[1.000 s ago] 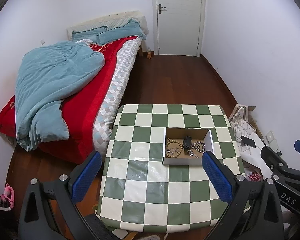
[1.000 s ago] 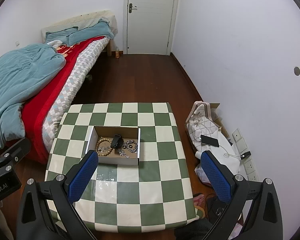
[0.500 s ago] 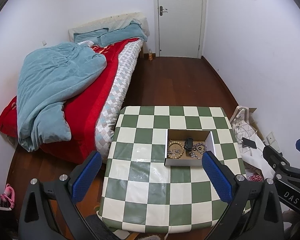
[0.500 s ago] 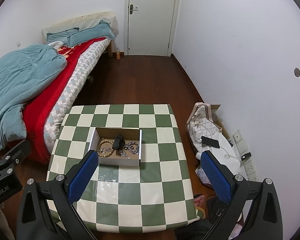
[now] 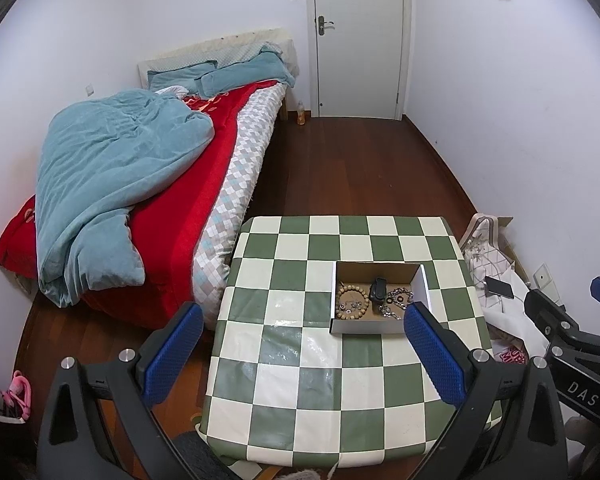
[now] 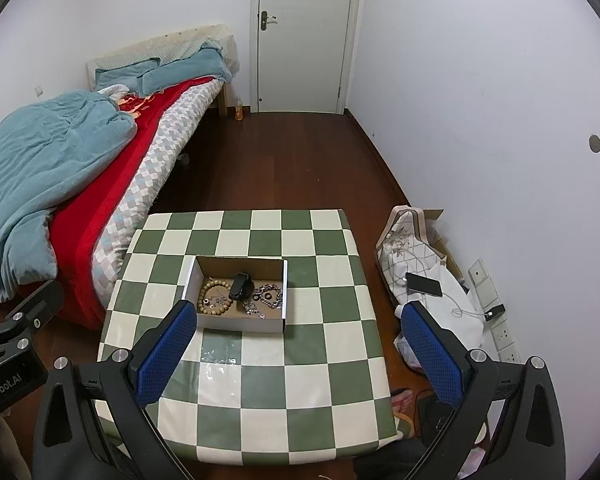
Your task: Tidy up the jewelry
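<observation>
- My left gripper (image 5: 300, 350) hangs high above the checkered table (image 5: 292, 376), fingers spread wide with nothing between them.
- My right gripper (image 6: 296, 350) is held at the same height, just as wide apart and empty; in this view one blue pad overlaps the near left corner of the box.
- The cardboard box (image 6: 242, 324) sits open on the table, nearer the far edge than the near one, roughly centred between the left and right edges.
- Inside the box, a wooden bead bracelet (image 6: 215, 295) lies at the left end.
- A small black item (image 6: 240, 280) rests in the middle, toward the far wall of the box; I cannot tell what it is.
- Silver chain jewelry (image 6: 269, 295) lies tangled at the right end, with smaller silvery bits near the front wall.
- A phone (image 6: 423, 284) lies on a white bag beside the right edge of the table, on the floor.
</observation>
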